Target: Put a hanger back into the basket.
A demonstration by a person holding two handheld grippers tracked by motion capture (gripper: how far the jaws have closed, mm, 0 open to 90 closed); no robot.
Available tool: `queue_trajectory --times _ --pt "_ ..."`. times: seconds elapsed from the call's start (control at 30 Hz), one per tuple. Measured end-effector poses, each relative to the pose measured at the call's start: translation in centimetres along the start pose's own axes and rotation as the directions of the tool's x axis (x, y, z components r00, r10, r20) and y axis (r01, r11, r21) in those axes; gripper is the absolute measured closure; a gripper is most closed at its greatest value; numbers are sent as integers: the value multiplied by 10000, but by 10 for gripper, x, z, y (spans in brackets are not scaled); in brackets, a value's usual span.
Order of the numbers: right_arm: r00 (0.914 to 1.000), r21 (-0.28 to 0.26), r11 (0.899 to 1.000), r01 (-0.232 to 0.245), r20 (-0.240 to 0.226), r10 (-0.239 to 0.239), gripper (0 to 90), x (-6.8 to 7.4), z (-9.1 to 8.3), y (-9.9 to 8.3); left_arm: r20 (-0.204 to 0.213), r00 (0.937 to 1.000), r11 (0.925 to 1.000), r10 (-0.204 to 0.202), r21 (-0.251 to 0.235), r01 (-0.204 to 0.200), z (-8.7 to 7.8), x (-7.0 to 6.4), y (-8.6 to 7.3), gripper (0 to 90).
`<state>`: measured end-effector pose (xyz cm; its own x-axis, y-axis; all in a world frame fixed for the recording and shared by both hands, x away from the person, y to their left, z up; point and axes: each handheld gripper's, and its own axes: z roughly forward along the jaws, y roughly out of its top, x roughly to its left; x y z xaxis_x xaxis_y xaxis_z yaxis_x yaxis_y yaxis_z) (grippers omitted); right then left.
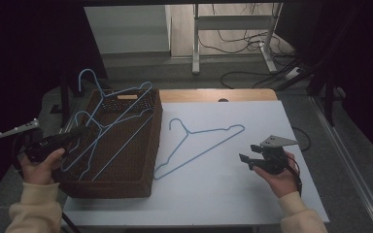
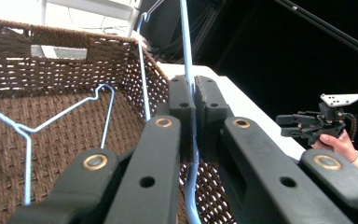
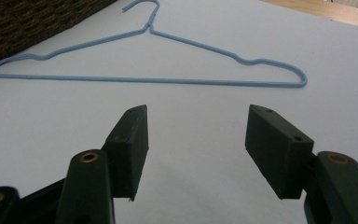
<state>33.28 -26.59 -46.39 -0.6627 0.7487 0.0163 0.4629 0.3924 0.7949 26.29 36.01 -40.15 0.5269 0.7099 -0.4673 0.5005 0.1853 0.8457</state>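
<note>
Two blue wire hangers [image 1: 100,127] lean in a brown wicker basket [image 1: 107,190] at the table's left. My left gripper [image 1: 82,130] reaches over the basket's left rim; in the left gripper view its jaws [image 2: 193,93] are shut on one hanger's wire [image 2: 187,46], while another hanger [image 2: 60,116] lies on the basket floor. A third blue hanger [image 1: 199,152] lies flat on the white table, hook towards the far side. My right gripper [image 1: 246,161] hovers to its right, open and holding nothing; in the right gripper view it [image 3: 196,135] faces that hanger [image 3: 168,80].
The white tabletop [image 1: 223,194] has free room in front of and right of the flat hanger. A wooden strip [image 1: 213,94] edges the far side. Beyond it stand metal desk legs [image 1: 195,43] and floor cables [image 1: 243,43]. Dark curtains flank both sides.
</note>
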Motion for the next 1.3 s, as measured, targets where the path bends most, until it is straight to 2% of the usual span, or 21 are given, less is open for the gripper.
queue_trajectory --times 0.2,0.4,0.63,0.83,1.13,1.2,1.23,1.27,1.3 --pt "10000 39 10000 28 3 -28 398 0 1 0 47 9999 9993 -151 332 149 5 7 -6 866" --pt "10000 13 10000 19 8 -19 396 0 0 0 -78 9996 9981 -273 549 276 9 12 -11 866" --pt "10000 41 10000 58 8 -58 396 1 1 0 -226 9992 9940 -326 1040 348 23 17 -18 866" --pt "9999 39 9999 118 -4 -118 396 2 1 0 -321 9990 9919 -312 1221 349 28 19 -22 866" --pt "9999 45 9999 107 5 -107 396 2 1 0 -400 9987 9921 -327 1195 373 28 19 -22 865" --pt "9999 30 9999 138 -20 -138 395 3 1 0 -423 9985 9901 -348 1345 402 30 19 -22 862" --pt "9999 30 9999 138 -20 -138 395 3 1 0 -463 9982 9868 -376 1557 444 31 20 -21 862" --pt "9999 17 9999 146 -20 -146 395 3 1 1 -796 9963 9833 -334 1759 470 32 19 -20 771" --pt "9999 17 9999 146 -20 -146 395 3 1 1 -796 9963 9833 -334 1759 470 32 19 -20 657"
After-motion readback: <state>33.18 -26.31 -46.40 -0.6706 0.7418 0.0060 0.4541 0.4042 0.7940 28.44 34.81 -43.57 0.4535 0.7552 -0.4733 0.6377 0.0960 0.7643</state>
